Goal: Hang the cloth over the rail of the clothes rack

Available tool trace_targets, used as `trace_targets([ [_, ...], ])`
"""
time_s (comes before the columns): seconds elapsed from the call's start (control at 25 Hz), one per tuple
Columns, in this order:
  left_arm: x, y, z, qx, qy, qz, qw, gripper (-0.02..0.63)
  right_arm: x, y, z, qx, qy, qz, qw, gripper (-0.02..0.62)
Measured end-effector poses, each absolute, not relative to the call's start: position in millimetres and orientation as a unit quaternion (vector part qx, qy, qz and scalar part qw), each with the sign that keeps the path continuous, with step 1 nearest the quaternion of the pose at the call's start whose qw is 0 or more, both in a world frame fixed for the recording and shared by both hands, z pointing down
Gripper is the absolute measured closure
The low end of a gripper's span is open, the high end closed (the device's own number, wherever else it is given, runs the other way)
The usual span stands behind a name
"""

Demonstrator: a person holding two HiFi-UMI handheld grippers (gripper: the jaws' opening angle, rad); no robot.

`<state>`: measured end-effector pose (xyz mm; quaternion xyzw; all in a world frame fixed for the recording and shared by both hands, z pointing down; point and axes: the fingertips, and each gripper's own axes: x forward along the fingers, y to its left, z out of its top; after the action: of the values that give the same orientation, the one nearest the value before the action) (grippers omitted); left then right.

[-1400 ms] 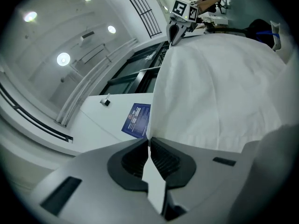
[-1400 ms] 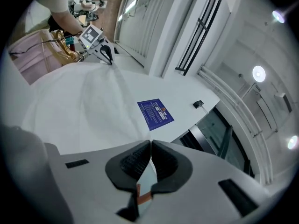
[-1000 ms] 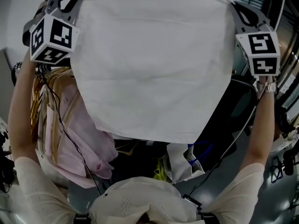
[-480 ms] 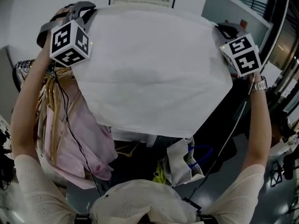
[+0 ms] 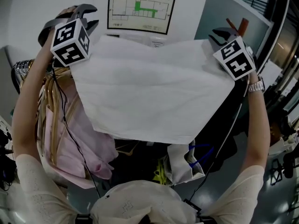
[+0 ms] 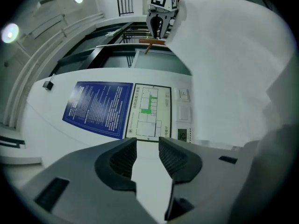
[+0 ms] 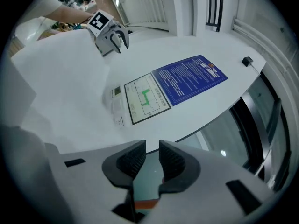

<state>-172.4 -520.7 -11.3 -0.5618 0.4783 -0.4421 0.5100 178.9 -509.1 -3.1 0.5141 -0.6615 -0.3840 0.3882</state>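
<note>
Far left of the head view, pink clothes (image 5: 79, 139) on wooden hangers (image 5: 49, 120) crowd in under my left arm, right up against the cloth's left edge. No room to spare on that side.

My left gripper (image 6: 147, 141), upper left, has just opened its jaws. They stand apart with nothing between them, only wall showing through, and the let-go cloth corner sits just beside it.

The white cloth (image 5: 149, 92) fills the middle, spread flat between both tools, top edge running straight across and the rest falling toward me. I reckon it's held this wide so it lands evenly on the rail. The rail itself is hidden under the fabric though, so I can't confirm the cloth is actually over it.

Behind it a floor plan (image 5: 140, 10) hangs on the wall. Below centre, a bag (image 5: 182, 160) with blue handles sits under the hem.

Upper right, my right gripper (image 7: 152, 143) is released too, pads apart, no fabric in them.
</note>
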Motion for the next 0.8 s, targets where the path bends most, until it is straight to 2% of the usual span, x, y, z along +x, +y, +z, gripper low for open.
trace_targets([
  [0.2,-175.7,-518.1,-16.3,-0.568,0.492,-0.428,0.503,0.472,179.5,-508.1,-10.3,0.521,-0.668,-0.384,0.367,0.512],
  [0.32,-175.1,-511.5,-30.2,-0.557,0.512,-0.394,0.522,0.473,181.8,-505.0,-20.5,0.534,-0.665,-0.393,0.344,0.512],
  [0.56,-183.6,-463.4,-96.4,-0.457,0.607,-0.249,0.601,0.474,183.4,-482.2,-49.2,0.549,-0.654,-0.421,0.305,0.514],
  [0.8,-207.2,-406.9,-132.9,-0.459,0.664,-0.121,0.578,0.492,182.5,-436.9,-85.3,0.586,-0.632,-0.453,0.227,0.530],
])
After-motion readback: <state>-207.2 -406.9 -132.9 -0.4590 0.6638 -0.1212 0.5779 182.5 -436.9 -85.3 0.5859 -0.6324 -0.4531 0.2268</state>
